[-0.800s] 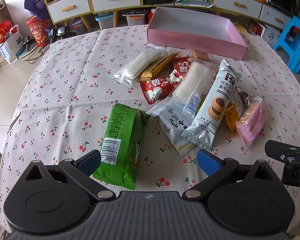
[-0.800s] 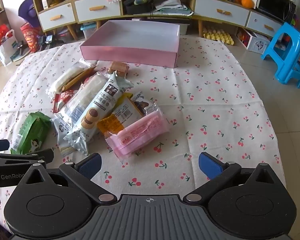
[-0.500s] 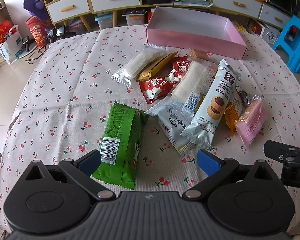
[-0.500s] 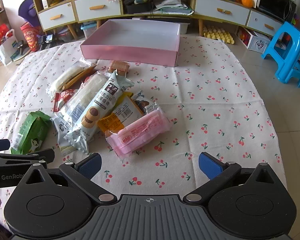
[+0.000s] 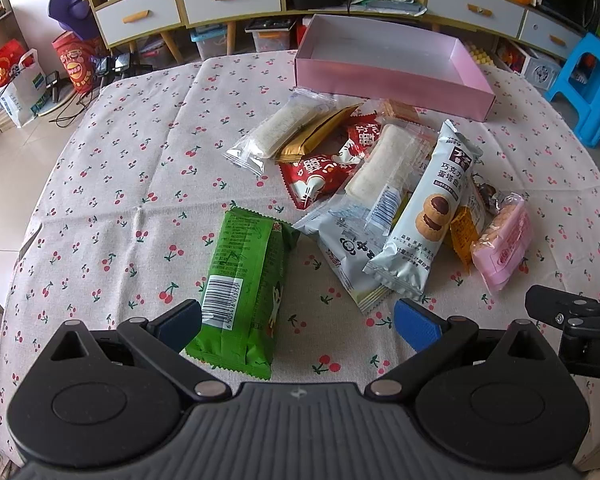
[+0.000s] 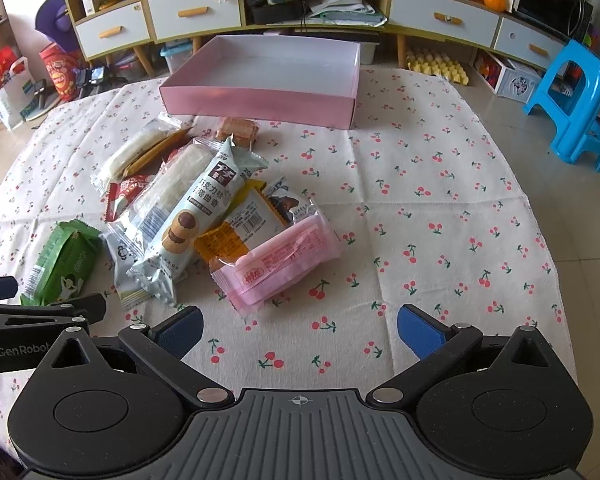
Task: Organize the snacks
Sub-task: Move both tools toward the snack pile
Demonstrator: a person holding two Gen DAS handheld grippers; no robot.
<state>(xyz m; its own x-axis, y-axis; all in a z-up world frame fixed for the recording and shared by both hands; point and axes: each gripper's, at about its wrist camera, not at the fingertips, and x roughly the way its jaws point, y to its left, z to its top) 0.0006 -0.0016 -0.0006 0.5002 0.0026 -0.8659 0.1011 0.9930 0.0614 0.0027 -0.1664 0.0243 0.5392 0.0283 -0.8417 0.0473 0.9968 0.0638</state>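
Observation:
Several snack packets lie in a heap on the cherry-print tablecloth (image 5: 120, 184). A green packet (image 5: 244, 284) lies nearest my left gripper (image 5: 298, 322), which is open and empty with the packet's near end between its fingers. A pink packet (image 6: 280, 260) lies just ahead of my right gripper (image 6: 300, 330), also open and empty. A long grey-blue cookie packet (image 5: 428, 212) lies on top of the heap; it also shows in the right wrist view (image 6: 192, 216). An empty pink box (image 5: 388, 64) stands at the table's far side, also in the right wrist view (image 6: 260, 80).
The other gripper shows at the right edge of the left wrist view (image 5: 576, 320) and at the left edge of the right wrist view (image 6: 40, 316). A blue stool (image 6: 576, 100) stands right of the table. Cabinets with drawers (image 6: 196, 12) line the back.
Both grippers have shifted slightly, so the snacks sit a little lower in view. Nothing was grasped or moved.

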